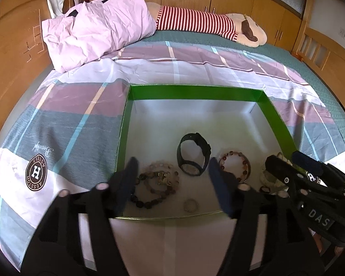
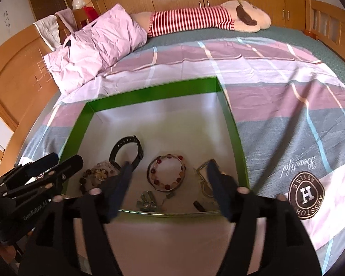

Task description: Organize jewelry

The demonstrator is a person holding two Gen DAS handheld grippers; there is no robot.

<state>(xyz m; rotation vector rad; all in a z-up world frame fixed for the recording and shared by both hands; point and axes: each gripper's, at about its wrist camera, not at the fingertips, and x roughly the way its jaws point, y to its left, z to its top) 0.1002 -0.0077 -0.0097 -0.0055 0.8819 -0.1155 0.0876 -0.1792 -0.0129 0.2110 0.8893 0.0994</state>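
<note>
The box (image 1: pixel 277 117) has bright green walls and a silvery white floor. In it lie a black watch (image 1: pixel 194 154), a ring of red and pale beads (image 2: pixel 166 173), and dark brown beads (image 1: pixel 155 185). The bed sheet (image 1: pixel 80 105) has big purple, grey and white squares with thin blue lines. The pillow (image 1: pixel 96 30) is pink. The soft toy (image 1: pixel 195 21) wears red and white stripes.

Green-walled open box (image 1: pixel 195 92) with a pale floor ahead of your jaws, black watch (image 1: pixel 193 155) standing on edge beyond them, dark beaded bracelets (image 1: pixel 156 184) heaped between your left jaws, red-beaded bangle (image 2: pixel 166 176) lying flat between your right ones.
</note>
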